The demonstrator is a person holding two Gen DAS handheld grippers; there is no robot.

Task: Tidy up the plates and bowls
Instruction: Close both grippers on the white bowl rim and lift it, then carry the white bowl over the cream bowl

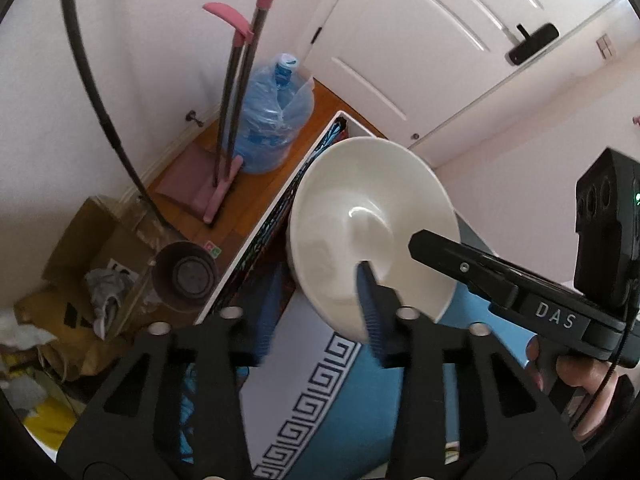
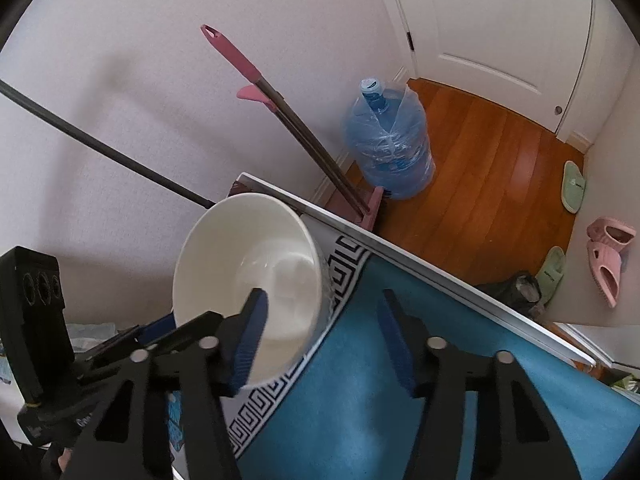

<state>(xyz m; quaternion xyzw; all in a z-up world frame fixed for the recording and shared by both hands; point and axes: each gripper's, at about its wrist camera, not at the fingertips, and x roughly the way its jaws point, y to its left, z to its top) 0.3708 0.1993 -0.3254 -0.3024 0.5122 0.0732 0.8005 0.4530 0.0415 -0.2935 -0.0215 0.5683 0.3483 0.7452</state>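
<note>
A white bowl (image 1: 372, 236) hangs tilted above the table's (image 2: 460, 280) far edge, its rim pinched by the left gripper (image 1: 320, 312). The right gripper (image 2: 324, 336), marked "DAS", is spread beside it, holding nothing. Beyond stand a wrapped water jug (image 2: 390, 144), pink-handled mop (image 2: 288, 120) and slippers (image 2: 608, 256).

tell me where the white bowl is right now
The white bowl sits tilted between the two tools above the blue cloth near the table edge, centre in the left wrist view, centre-left in the right, water jug behind.
</note>
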